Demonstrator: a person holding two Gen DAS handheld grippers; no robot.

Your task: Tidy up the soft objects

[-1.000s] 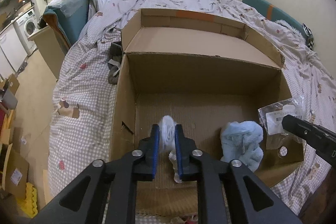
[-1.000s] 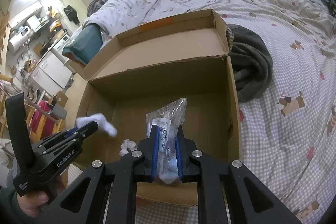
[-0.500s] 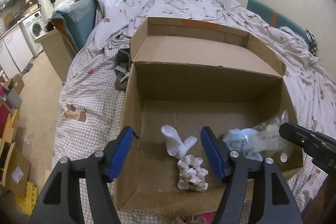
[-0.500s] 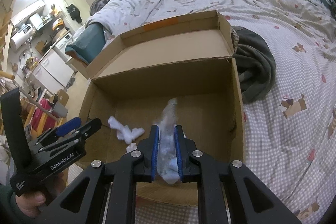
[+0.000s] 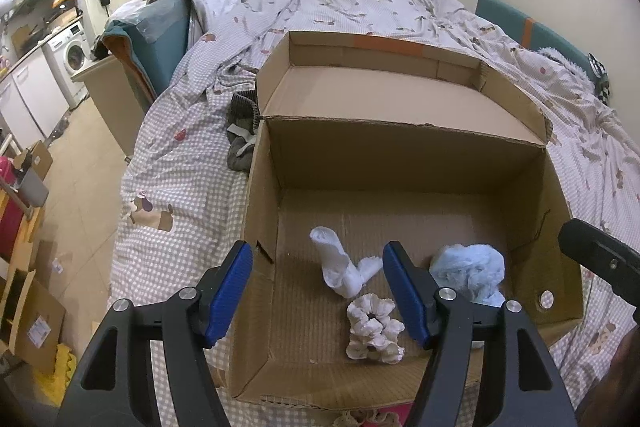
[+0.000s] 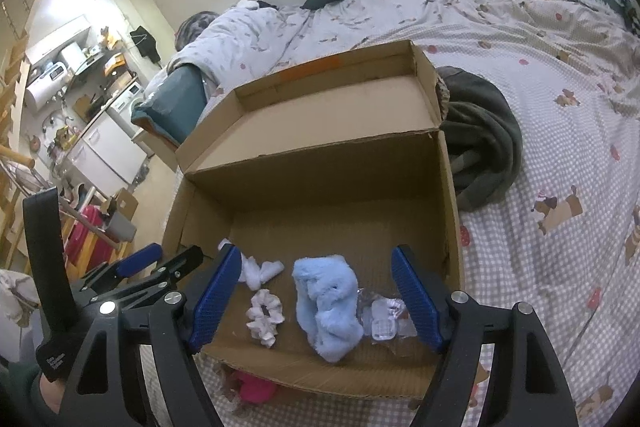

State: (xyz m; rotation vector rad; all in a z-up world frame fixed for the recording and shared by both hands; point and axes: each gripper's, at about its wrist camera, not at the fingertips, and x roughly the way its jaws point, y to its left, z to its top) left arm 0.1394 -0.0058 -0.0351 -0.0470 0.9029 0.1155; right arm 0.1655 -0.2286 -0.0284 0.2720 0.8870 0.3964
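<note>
Both units are above the near edge of the cardboard box (image 5: 400, 163), which sits on the bed (image 5: 180, 187).

Left hand-held gripper (image 5: 318, 291): jaws spread wide, holding nothing. Right hand-held gripper (image 6: 316, 293): jaws spread wide, holding nothing.

Contents on the box floor, 4 items:
- White sock (image 5: 340, 267), directly ahead of the left hand-held gripper, between its jaws in view.
- White scrunchie (image 5: 372, 331), just beside the sock on the near side.
- Blue fluffy item (image 6: 328, 303), ahead of the right hand-held gripper, long axis running roughly away from the camera.
- Clear plastic packet (image 6: 384, 315), touching the blue item on its right side.

Outstanding items, judged: a pink object (image 6: 256, 387) and some pale lace-like material lie on the bed just outside the near box wall, below both units. They sit left of the right unit's centre line, so the left hand-held gripper appears nearer. Reaching them would call for drawing back and descending.
</note>
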